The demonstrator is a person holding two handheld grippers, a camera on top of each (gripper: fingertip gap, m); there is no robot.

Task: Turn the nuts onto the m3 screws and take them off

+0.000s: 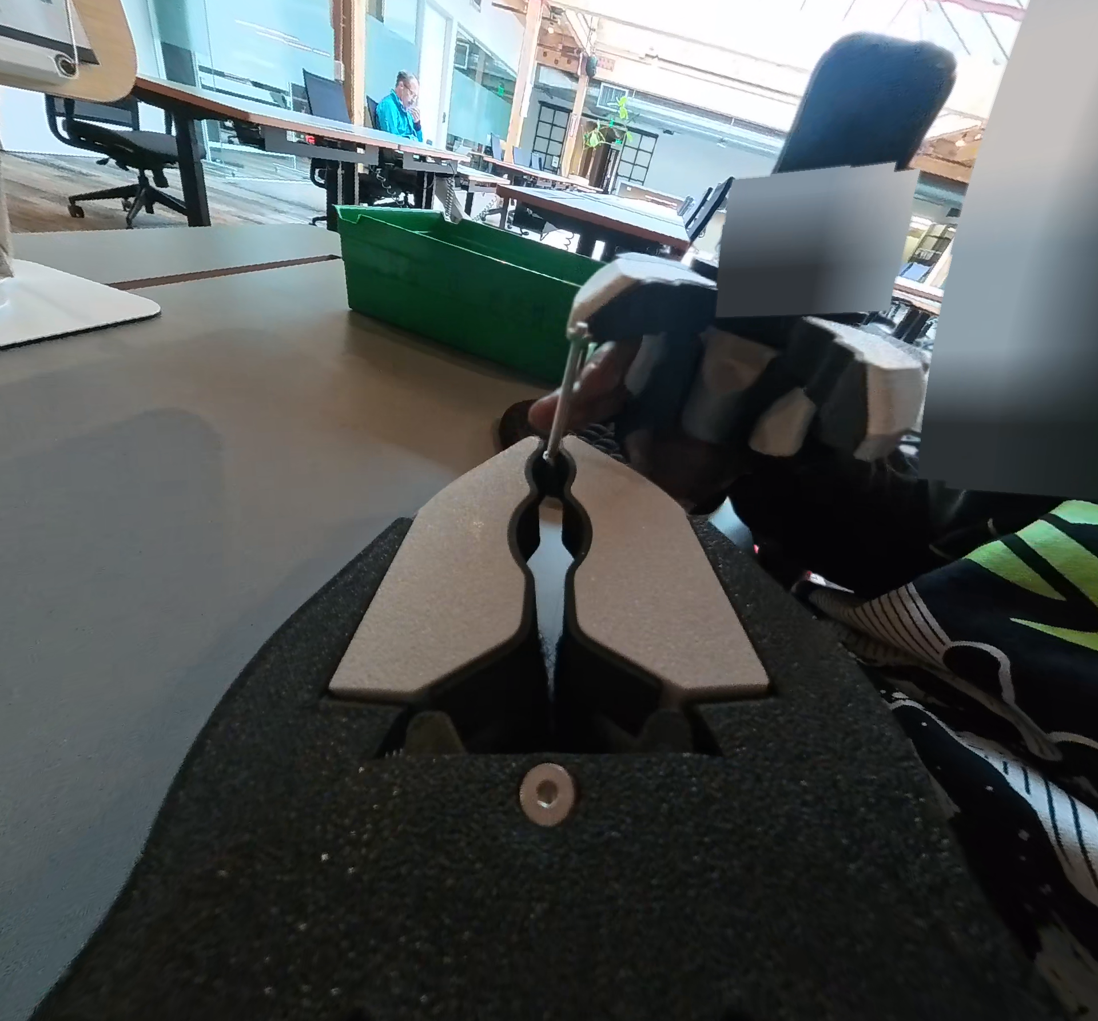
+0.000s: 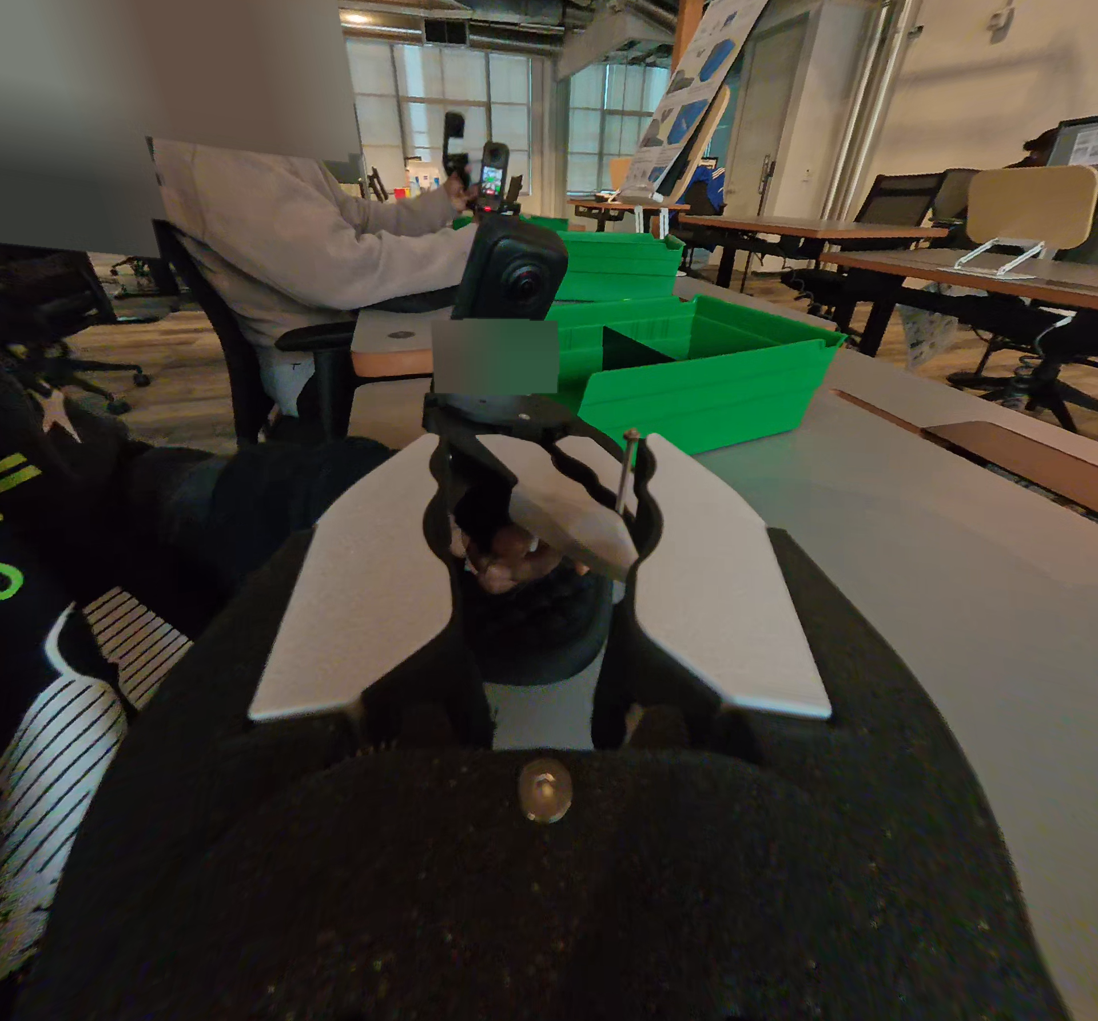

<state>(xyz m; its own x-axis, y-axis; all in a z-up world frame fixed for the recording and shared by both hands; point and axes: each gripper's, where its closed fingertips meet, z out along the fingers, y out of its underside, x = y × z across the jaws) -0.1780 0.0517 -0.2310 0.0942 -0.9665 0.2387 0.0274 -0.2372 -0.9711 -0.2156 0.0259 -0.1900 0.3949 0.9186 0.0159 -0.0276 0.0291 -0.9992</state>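
My left gripper [image 1: 549, 453] is shut on the lower end of a thin silver M3 screw [image 1: 564, 392], which rises up and slightly right from its fingertips. The screw's top end carries a small knob [image 1: 577, 330]; I cannot tell whether it is a head or a nut. My right gripper [image 2: 540, 446] is open, with its fingers on either side of the left gripper's tips [image 2: 570, 508]. The screw [image 2: 624, 478] stands close beside the right-hand finger [image 2: 701, 541]. In the left wrist view, one finger of the right gripper [image 1: 731, 374] sits at the screw's top.
A green bin [image 1: 451, 285] stands on the grey table [image 1: 237, 398] behind the grippers; it also shows in the right wrist view [image 2: 713, 392], with a second bin [image 2: 618, 261] farther back. A white monitor base [image 1: 59, 303] is at the left. A seated person [image 2: 285, 243] is behind. Spacing between my two grippers at the tips: around 6 centimetres.
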